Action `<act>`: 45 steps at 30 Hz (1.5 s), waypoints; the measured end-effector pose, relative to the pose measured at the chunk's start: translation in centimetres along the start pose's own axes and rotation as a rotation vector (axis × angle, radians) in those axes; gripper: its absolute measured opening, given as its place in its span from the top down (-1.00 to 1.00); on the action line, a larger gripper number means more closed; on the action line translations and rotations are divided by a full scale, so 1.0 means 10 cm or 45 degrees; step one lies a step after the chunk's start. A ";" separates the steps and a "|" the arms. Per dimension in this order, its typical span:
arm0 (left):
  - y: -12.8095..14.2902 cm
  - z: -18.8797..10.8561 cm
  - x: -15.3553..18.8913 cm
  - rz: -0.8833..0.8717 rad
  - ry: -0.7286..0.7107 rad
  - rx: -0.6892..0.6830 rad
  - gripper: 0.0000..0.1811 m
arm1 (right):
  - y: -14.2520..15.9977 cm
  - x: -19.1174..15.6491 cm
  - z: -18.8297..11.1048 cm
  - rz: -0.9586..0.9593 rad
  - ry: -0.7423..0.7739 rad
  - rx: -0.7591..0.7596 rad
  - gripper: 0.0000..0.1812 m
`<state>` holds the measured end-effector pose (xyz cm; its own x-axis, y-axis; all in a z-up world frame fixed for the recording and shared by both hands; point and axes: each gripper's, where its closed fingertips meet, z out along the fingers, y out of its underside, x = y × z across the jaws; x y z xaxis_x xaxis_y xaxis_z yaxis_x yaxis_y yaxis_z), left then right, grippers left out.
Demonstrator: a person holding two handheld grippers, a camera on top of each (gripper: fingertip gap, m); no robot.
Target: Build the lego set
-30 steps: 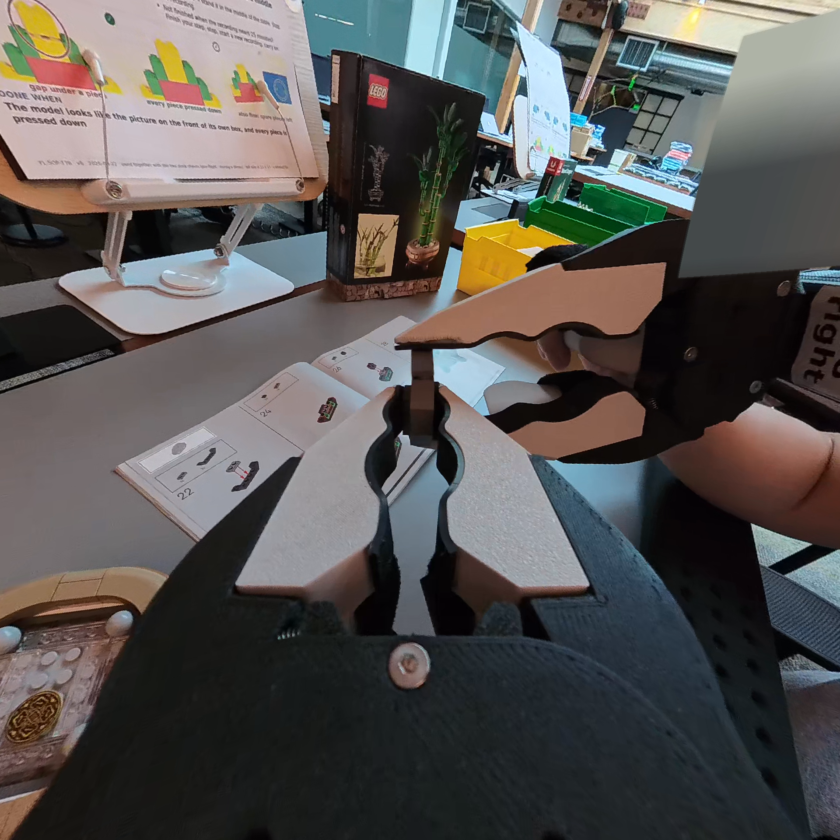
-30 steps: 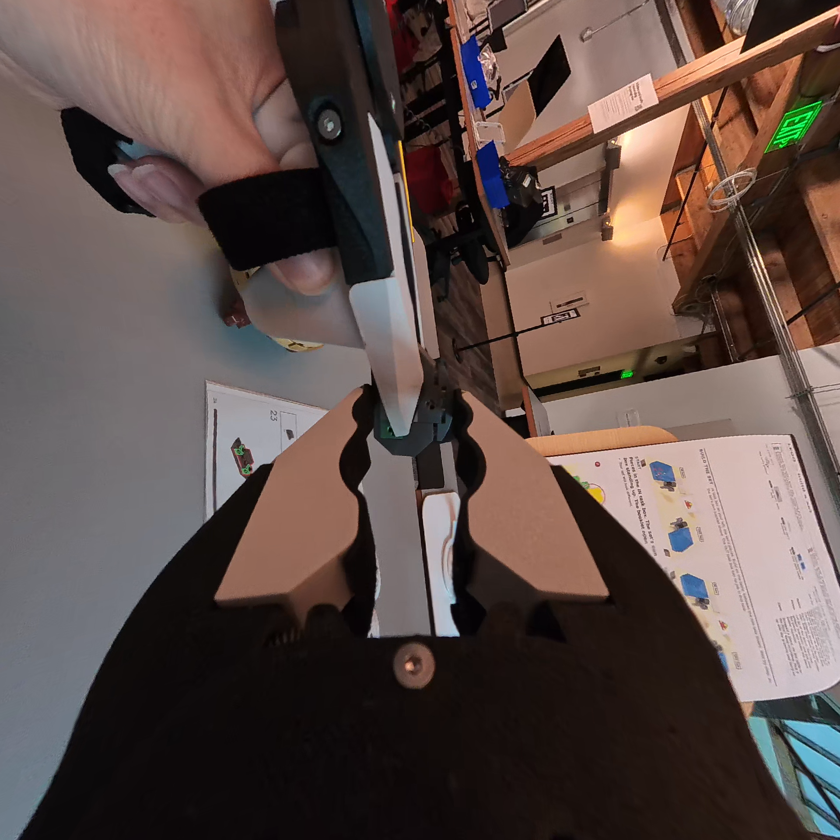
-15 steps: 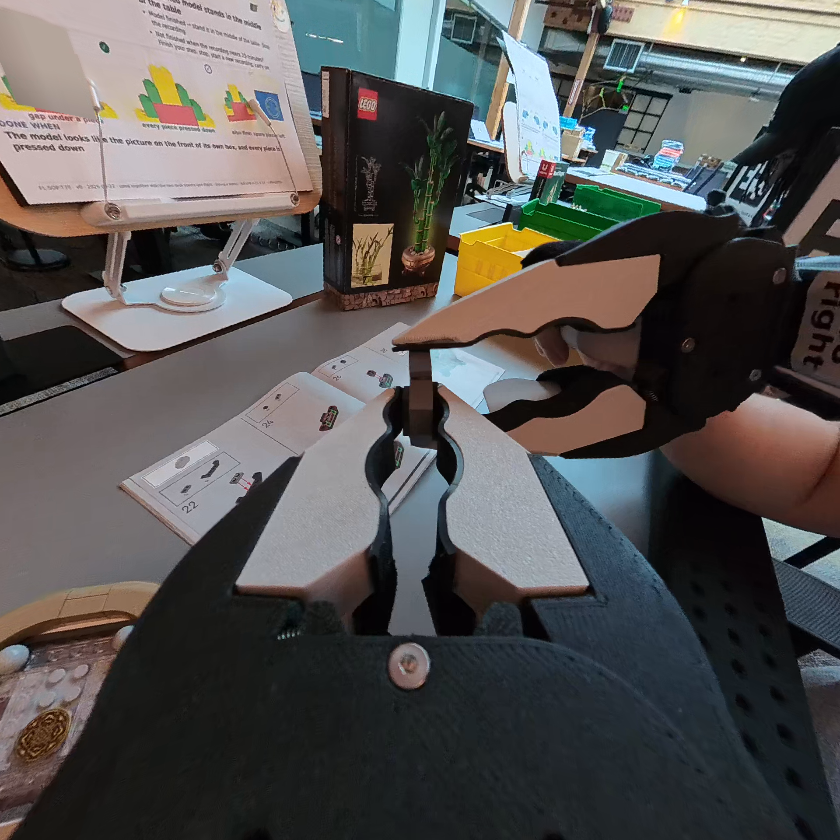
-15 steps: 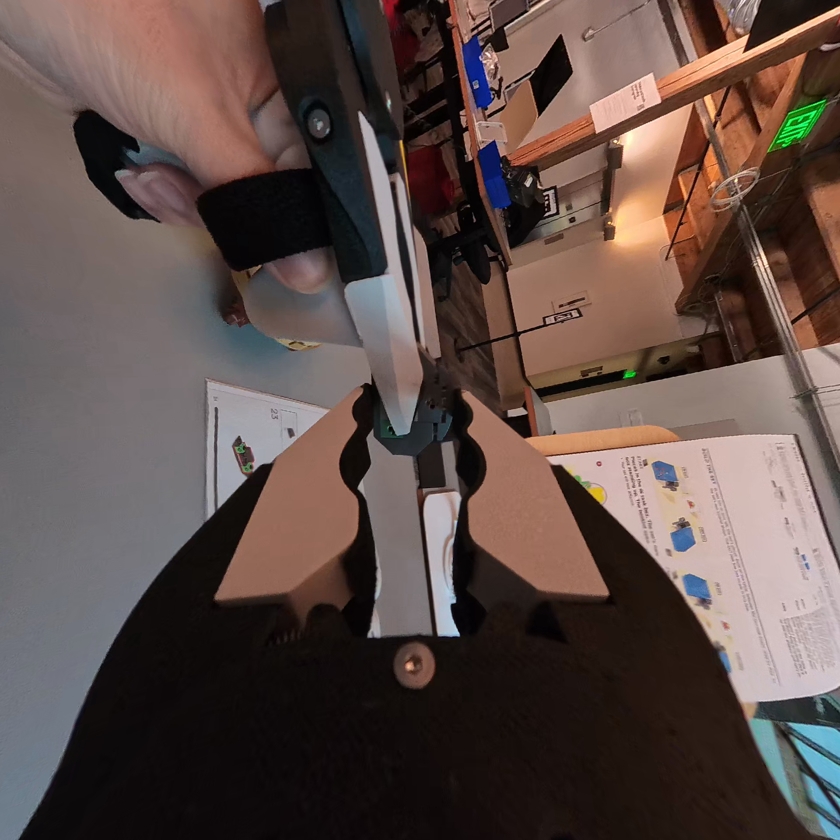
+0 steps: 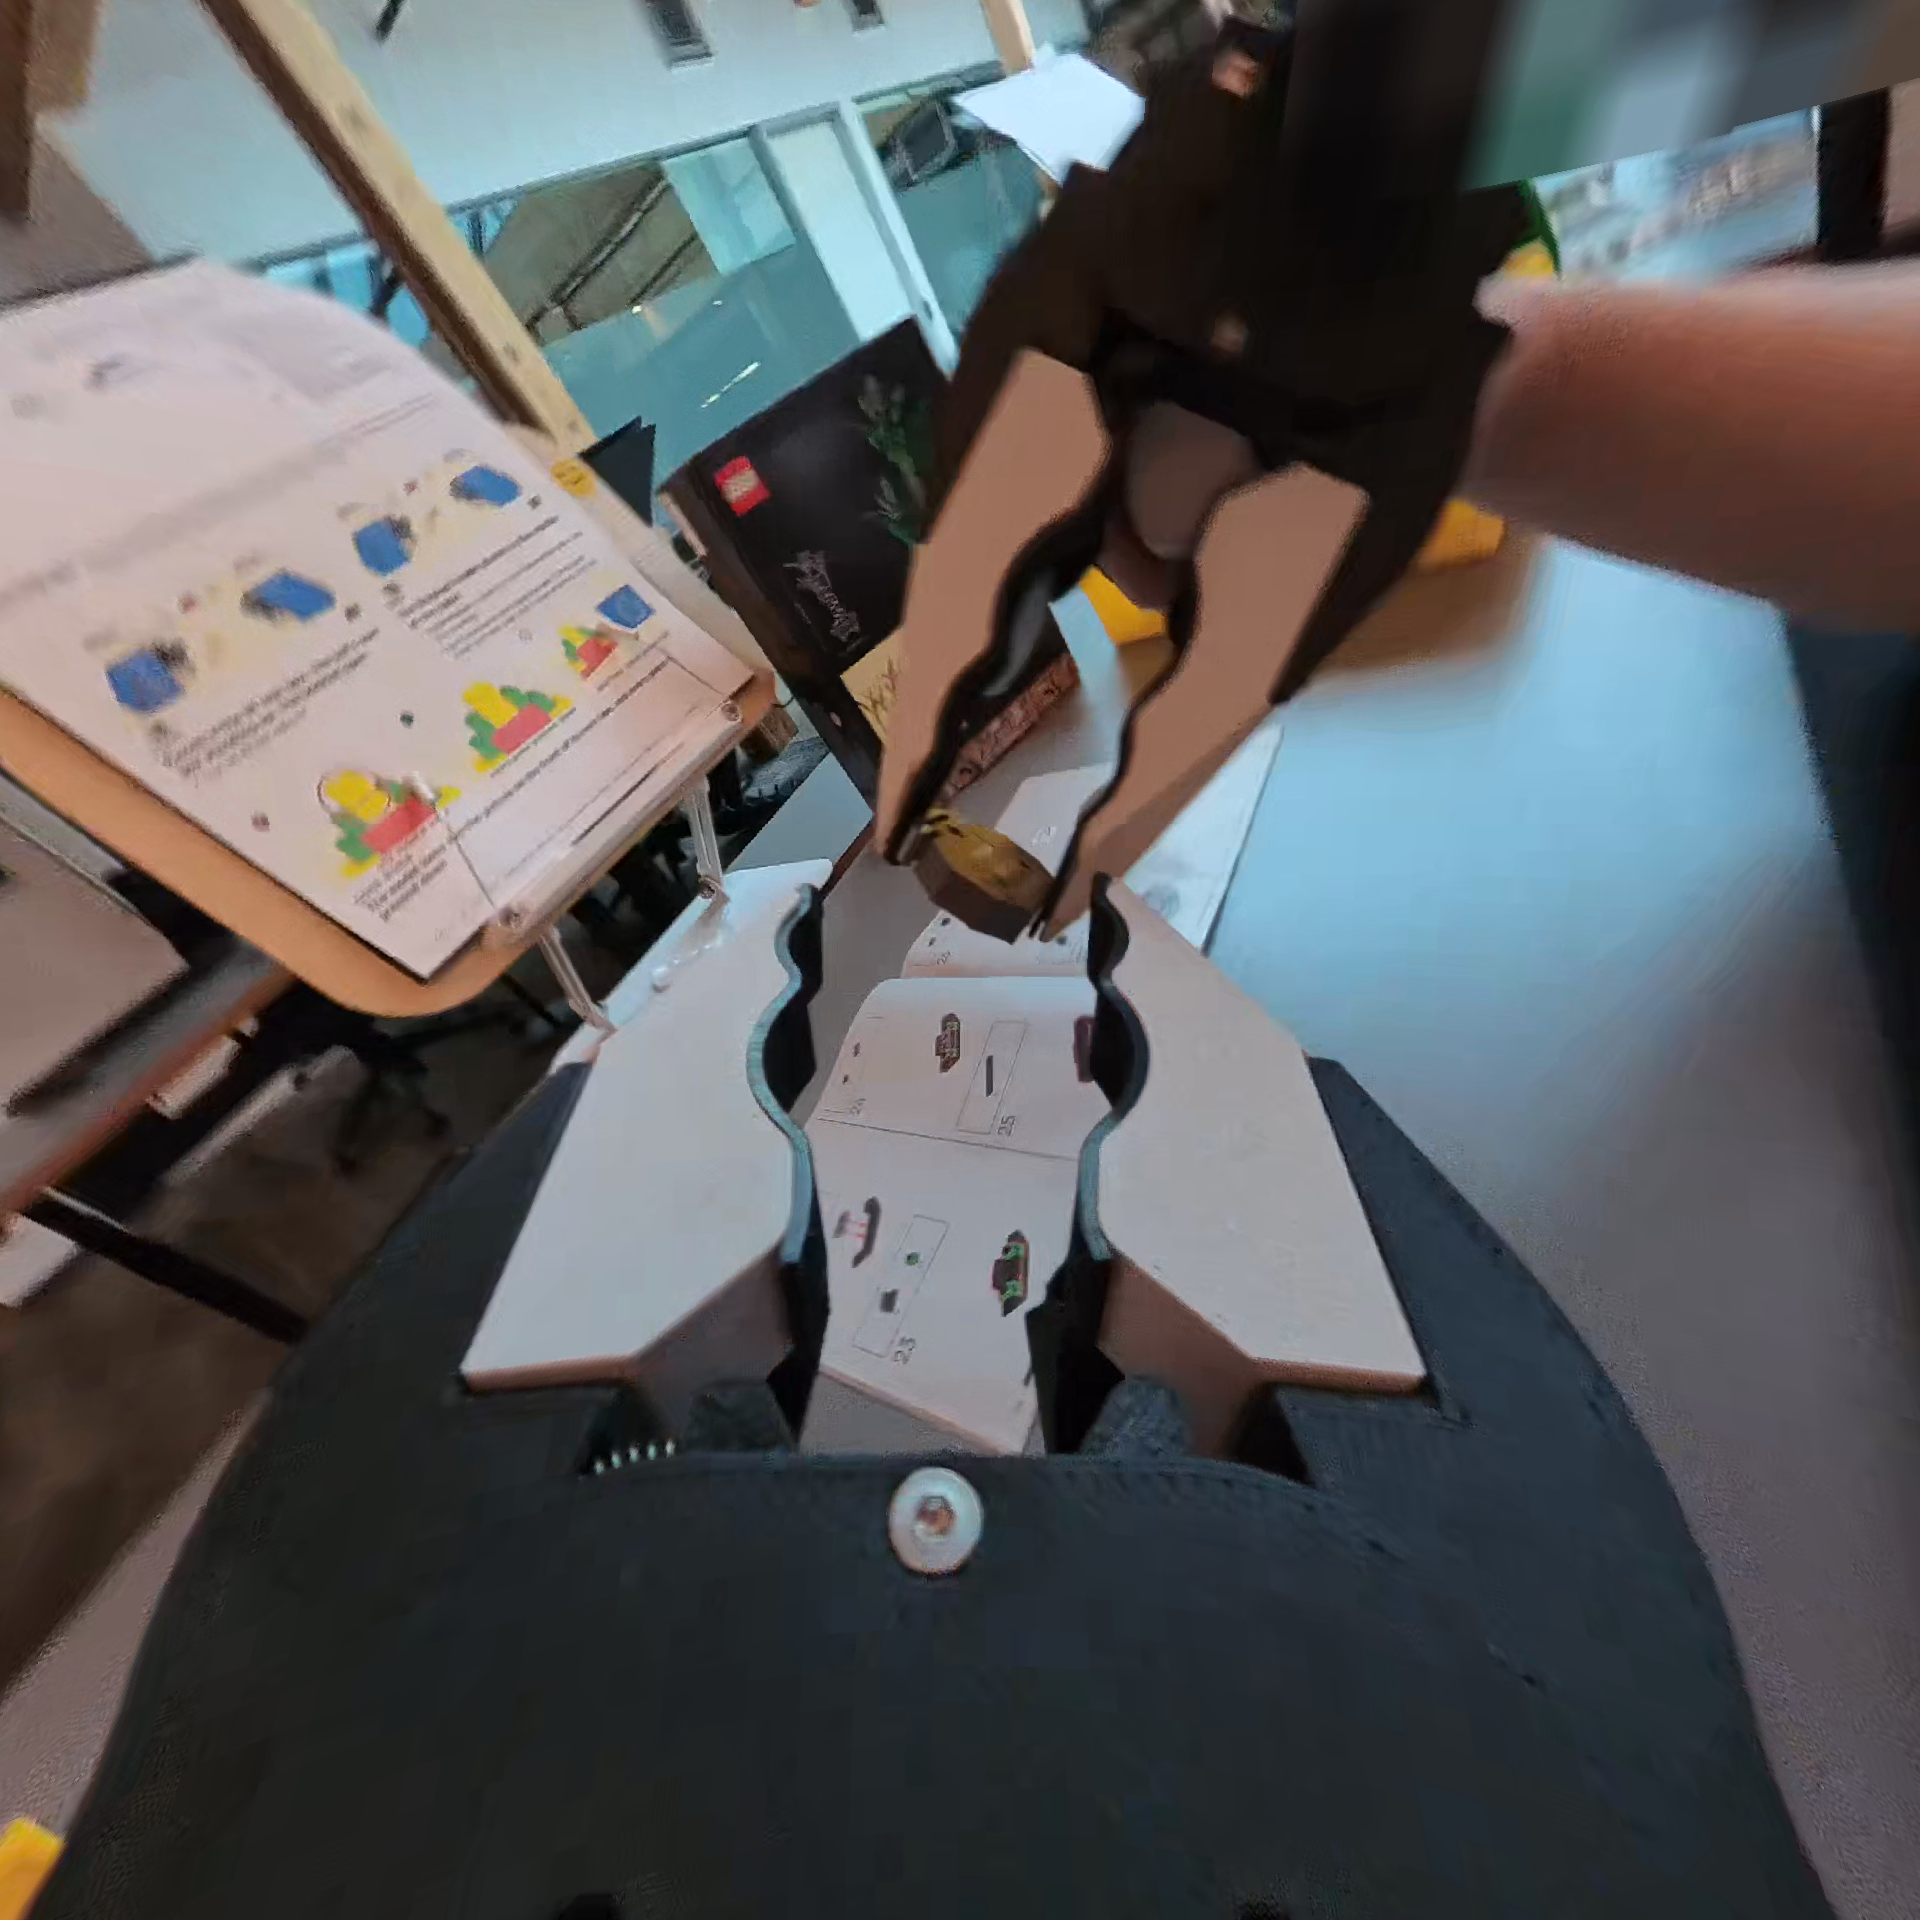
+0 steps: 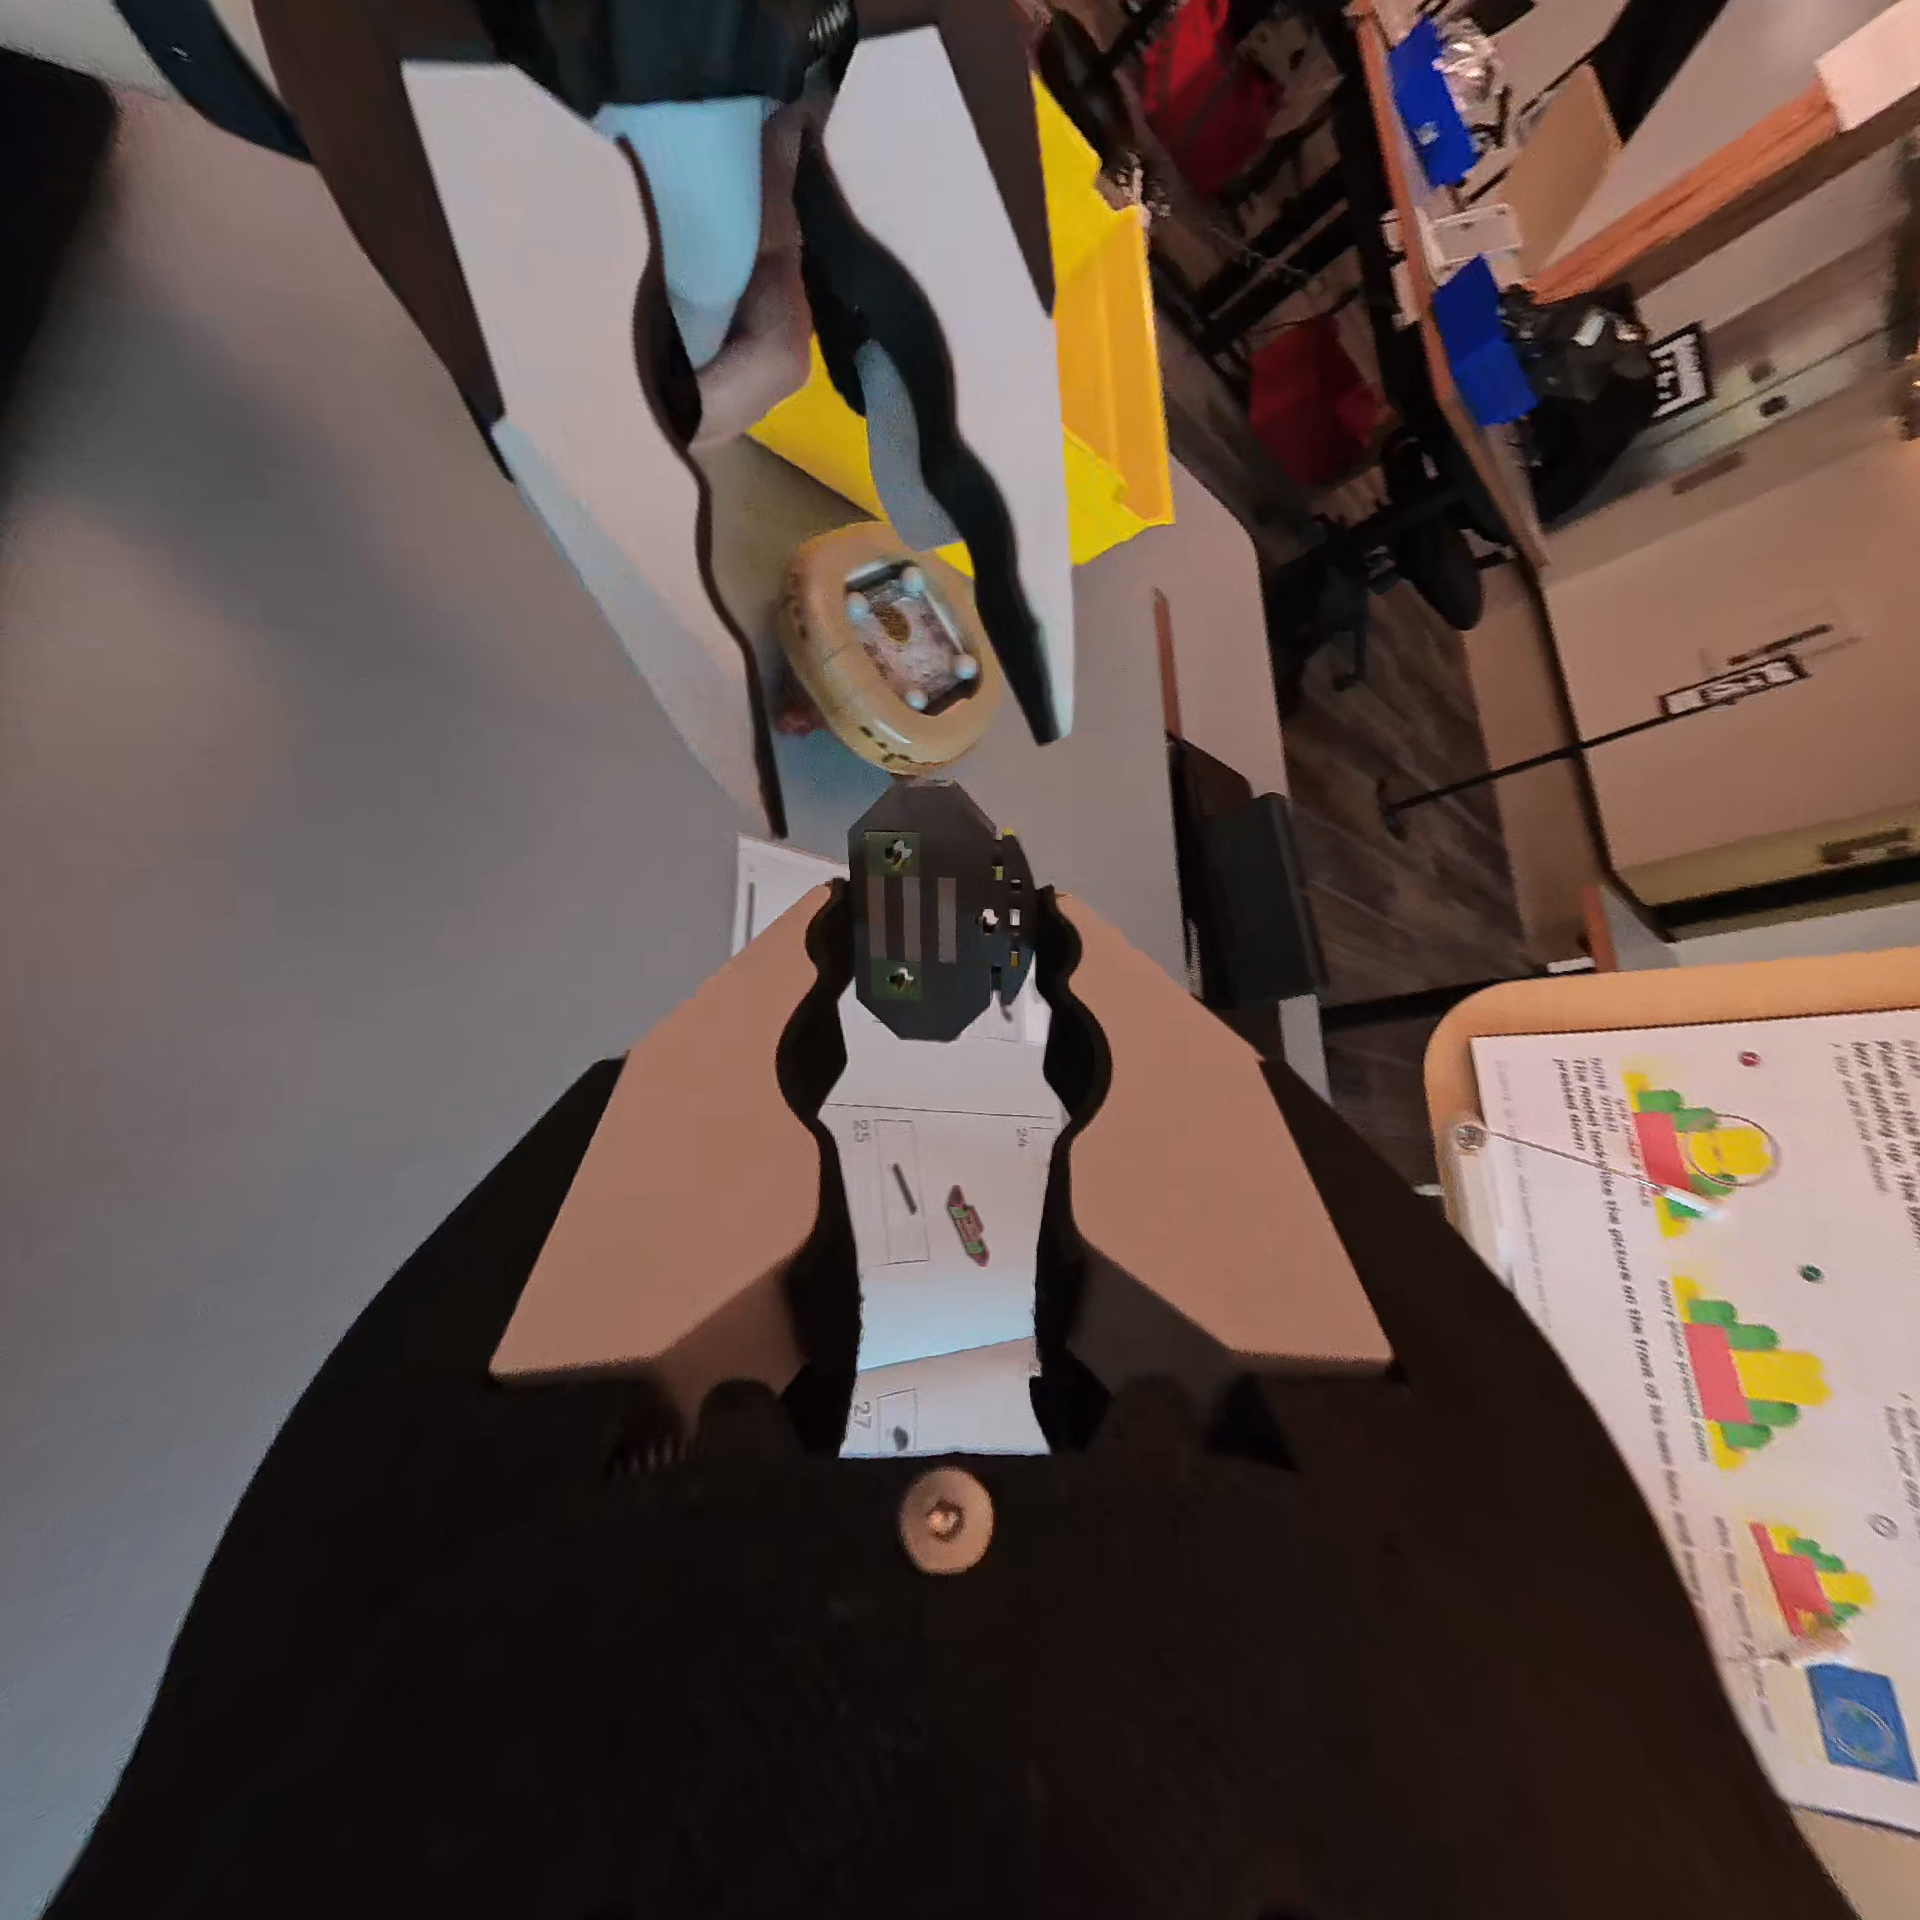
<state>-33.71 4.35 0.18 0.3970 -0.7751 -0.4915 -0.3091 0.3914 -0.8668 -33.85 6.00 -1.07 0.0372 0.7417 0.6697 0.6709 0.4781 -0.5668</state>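
Observation:
My right gripper (image 6: 940,904) is shut on a small dark brown Lego assembly (image 6: 925,935) with two green studs, and holds it in the air above the open instruction booklet (image 6: 935,1195). In the left wrist view the right gripper (image 5: 982,883) comes down from above with the dark piece (image 5: 977,899) at its tips. My left gripper (image 5: 951,914) is open and empty, just below that piece. It also shows in the right wrist view (image 6: 914,774), open, facing the held piece. A round tan Lego pot base (image 6: 894,644) lies on the grey table behind it.
The booklet (image 5: 935,1101) lies on the grey table under both grippers. A printed sheet on a wooden stand (image 5: 312,623) is at the left, and the black Lego box (image 5: 810,561) stands behind. A yellow bin (image 6: 1101,312) sits beyond the pot base. My left and right fingertips are right by each other.
My left gripper has opened and let go of the dark piece. The right gripper keeps hold of it. Both grippers have turned, and the views are blurred by motion.

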 end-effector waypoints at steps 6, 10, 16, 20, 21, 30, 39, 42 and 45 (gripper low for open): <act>-0.03 0.04 0.22 0.091 0.084 0.007 0.65 | -0.01 -0.20 -0.10 -0.047 -0.165 0.037 0.63; -0.05 0.05 0.31 0.145 0.118 0.009 0.61 | -0.01 -0.30 -0.14 -0.084 -0.227 0.028 0.63; 0.01 0.09 0.42 0.212 0.154 -0.024 0.66 | 0.02 -0.38 -0.14 -0.111 -0.281 -0.010 0.63; 0.01 0.09 0.42 0.191 0.168 -0.023 0.67 | 0.01 -0.39 -0.14 -0.098 -0.290 -0.002 0.63; 0.00 0.09 0.41 0.178 0.174 -0.022 0.67 | 0.01 -0.38 -0.15 -0.094 -0.289 0.005 0.63; -0.06 0.03 0.29 0.126 0.124 0.024 1.00 | -0.01 -0.42 -0.10 -0.111 -0.292 -0.017 0.63; -0.09 -0.04 0.05 -0.179 0.102 0.141 0.68 | 0.12 -0.28 -0.06 -0.151 -0.188 -0.074 0.63; -0.03 -0.01 0.05 -0.312 0.150 0.134 0.65 | 0.08 -0.16 -0.08 -0.194 -0.091 -0.042 0.63; 0.06 0.09 0.02 -0.633 0.212 0.096 0.55 | 0.04 0.00 -0.13 -0.284 0.060 -0.022 0.63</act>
<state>-33.06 4.85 -0.47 0.3357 -0.9420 -0.0051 -0.0531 -0.0135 -0.9985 -32.59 5.59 -0.67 -0.0789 0.5957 0.7993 0.6792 0.6191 -0.3943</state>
